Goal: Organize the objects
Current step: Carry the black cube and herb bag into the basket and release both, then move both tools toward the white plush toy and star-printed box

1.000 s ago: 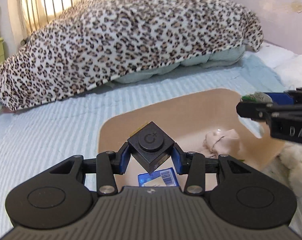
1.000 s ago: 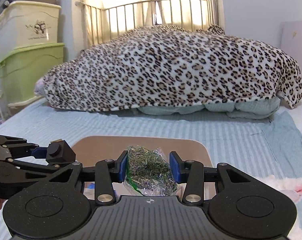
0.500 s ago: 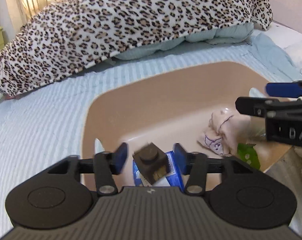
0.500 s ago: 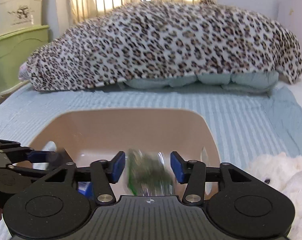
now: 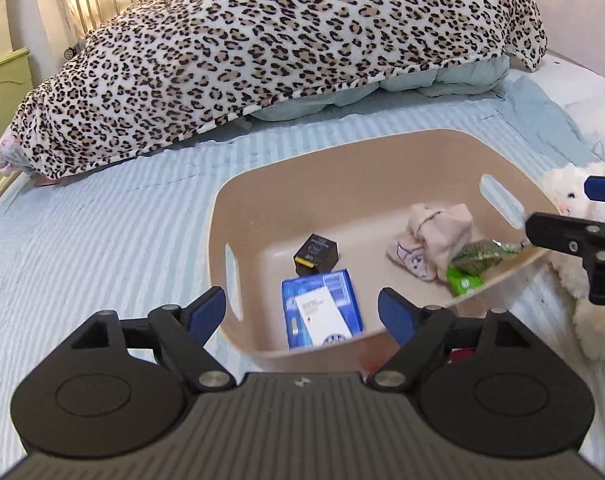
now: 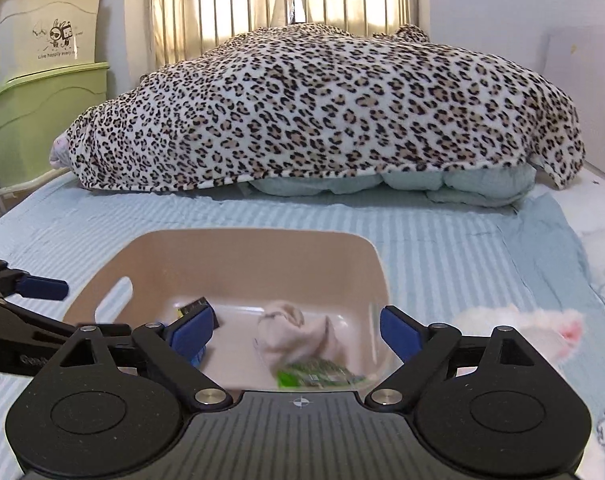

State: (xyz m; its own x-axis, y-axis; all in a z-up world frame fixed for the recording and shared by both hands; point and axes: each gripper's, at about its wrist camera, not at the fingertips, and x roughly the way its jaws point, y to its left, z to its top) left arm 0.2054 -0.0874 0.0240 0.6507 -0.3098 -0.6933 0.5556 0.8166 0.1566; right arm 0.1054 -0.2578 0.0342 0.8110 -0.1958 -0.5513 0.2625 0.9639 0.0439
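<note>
A tan plastic bin [image 5: 342, 160] sits on the striped bed, also in the right wrist view [image 6: 242, 252]. Inside lie a black cube box [image 5: 316, 254], a blue packet [image 5: 322, 312], a pale pink cloth [image 5: 438, 236] and a clear bag of green herbs [image 5: 478, 256]. My left gripper [image 5: 302, 310] is open and empty over the bin's near rim. My right gripper [image 6: 296, 330] is open and empty above the cloth [image 6: 298, 336] and the herb bag [image 6: 322, 374]; it shows at the right in the left wrist view [image 5: 574, 220].
A leopard-print blanket [image 5: 282, 48] is heaped across the back of the bed. A white plush toy [image 5: 582, 208] lies right of the bin, also in the right wrist view [image 6: 514, 332]. Green and cream storage boxes [image 6: 34, 92] stand at the left by the metal bed rail.
Both grippers opened. The black cube box dropped from the left gripper into the bin; the herb bag dropped from the right gripper onto the bin's right side. Both grippers pulled back and up.
</note>
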